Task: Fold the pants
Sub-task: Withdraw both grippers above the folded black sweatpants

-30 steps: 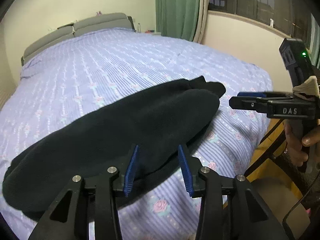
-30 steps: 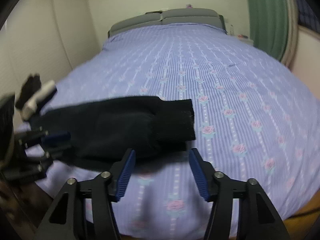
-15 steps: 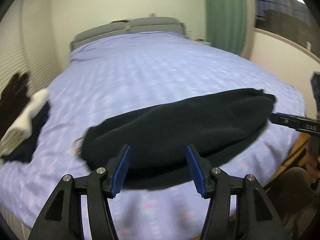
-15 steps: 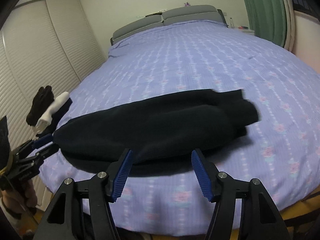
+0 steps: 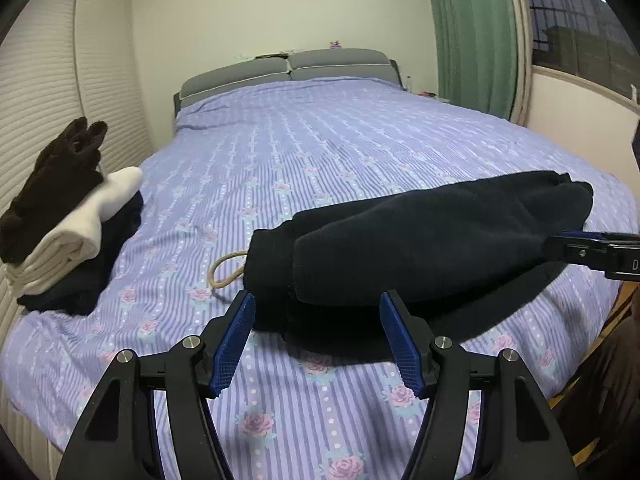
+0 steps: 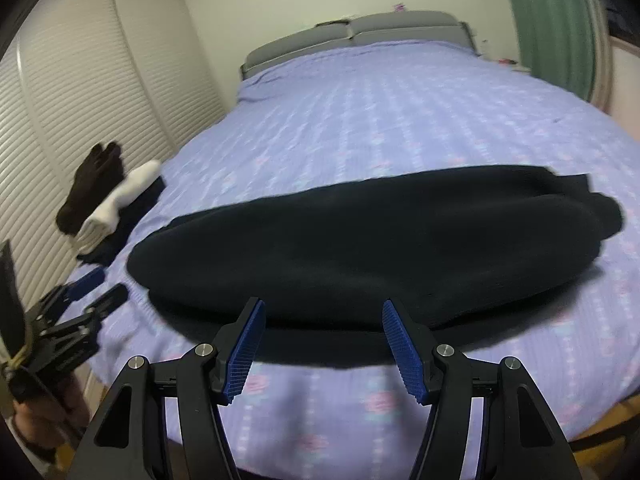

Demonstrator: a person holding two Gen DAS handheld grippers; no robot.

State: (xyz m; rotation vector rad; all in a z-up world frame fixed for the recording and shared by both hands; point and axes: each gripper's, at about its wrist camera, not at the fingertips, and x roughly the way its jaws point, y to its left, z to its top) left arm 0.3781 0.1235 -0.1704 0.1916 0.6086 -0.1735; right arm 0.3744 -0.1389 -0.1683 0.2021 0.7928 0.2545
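Both tools stood apart and empty. The left tool (image 5: 318, 338) had let go of the black pants (image 5: 420, 240) a second before, and its jaws were widening with nothing between them; the right tool (image 6: 323, 342) kept its gap unchanged, pads clear of the cloth. The pants lay folded lengthwise along the near edge of the bed (image 5: 320, 152), drawstring (image 5: 224, 276) trailing left. Since then both tools had drawn back from the fabric. That fold looked finished; a crosswise fold probably remained, though blur hid the far cuffs. Folded clothes (image 5: 68, 216) sat stacked far left.
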